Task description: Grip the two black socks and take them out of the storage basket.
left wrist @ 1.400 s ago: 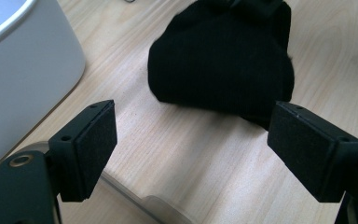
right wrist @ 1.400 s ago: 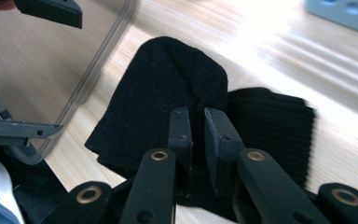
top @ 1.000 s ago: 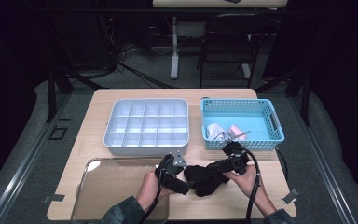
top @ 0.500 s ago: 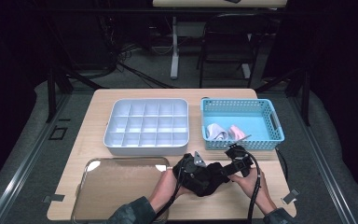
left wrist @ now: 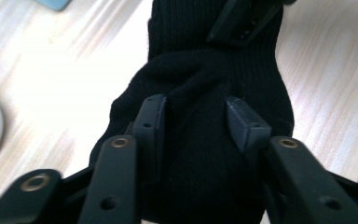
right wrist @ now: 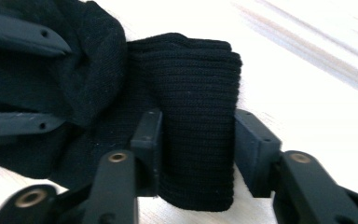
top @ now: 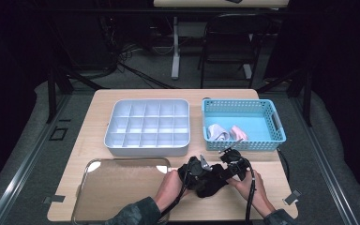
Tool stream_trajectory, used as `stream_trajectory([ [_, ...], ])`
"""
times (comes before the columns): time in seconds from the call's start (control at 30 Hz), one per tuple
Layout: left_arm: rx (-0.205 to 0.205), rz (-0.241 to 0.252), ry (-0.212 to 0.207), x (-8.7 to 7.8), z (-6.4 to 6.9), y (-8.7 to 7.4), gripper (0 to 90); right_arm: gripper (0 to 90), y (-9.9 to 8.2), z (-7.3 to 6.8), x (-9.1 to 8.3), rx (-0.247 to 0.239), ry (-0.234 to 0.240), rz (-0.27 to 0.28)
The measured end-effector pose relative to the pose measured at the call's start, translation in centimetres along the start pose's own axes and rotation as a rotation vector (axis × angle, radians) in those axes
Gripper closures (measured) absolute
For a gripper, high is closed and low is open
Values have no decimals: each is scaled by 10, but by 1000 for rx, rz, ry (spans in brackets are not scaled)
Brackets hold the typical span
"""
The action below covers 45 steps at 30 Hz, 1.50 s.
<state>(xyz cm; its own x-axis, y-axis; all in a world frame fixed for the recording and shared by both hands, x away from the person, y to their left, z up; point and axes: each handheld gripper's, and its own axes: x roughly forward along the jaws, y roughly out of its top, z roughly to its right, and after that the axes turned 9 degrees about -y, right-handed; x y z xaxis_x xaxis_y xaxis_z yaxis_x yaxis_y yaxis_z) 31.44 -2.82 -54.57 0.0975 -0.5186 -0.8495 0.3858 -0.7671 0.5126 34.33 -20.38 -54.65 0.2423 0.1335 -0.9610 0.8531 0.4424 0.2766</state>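
Black ribbed knitted sock bundle [top: 209,180] lies on the pale wooden table [top: 136,96] at its near edge, long axis running between the tools. Left gripper [left wrist: 196,122], jaws just closing, pinches one end; right gripper [right wrist: 196,140] clamps the folded cuff opposite.

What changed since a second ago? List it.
The left tongs slid right onto the black sock, and their jaws have just been closing on its bunched end. The right tongs grip its folded end. Divided tray, blue basket and metal tray stayed put.
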Motion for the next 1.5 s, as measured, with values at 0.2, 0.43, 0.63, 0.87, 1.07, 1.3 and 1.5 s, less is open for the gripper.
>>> stream_trajectory([
  [0.2,0,16,-1,0,-3,-3,762,685,-1,-1,1,15,33,24],
  [0.43,-25,99,2,-9,-8,-8,786,715,-1,4,-9,-10,52,27],
  [0.63,-40,150,24,-18,-9,-15,775,716,-3,8,-18,-3,29,57],
  [0.87,-59,151,24,-20,-12,-20,754,717,-5,14,-23,1,13,66],
  [1.07,-76,130,19,-20,-14,-24,709,717,-6,16,-25,3,3,58],
  [1.3,-92,122,21,-21,-18,-27,666,717,-7,19,-27,-2,2,63],
  [1.5,-122,126,3,-25,-24,-31,629,717,-8,20,-27,-1,17,67],
])
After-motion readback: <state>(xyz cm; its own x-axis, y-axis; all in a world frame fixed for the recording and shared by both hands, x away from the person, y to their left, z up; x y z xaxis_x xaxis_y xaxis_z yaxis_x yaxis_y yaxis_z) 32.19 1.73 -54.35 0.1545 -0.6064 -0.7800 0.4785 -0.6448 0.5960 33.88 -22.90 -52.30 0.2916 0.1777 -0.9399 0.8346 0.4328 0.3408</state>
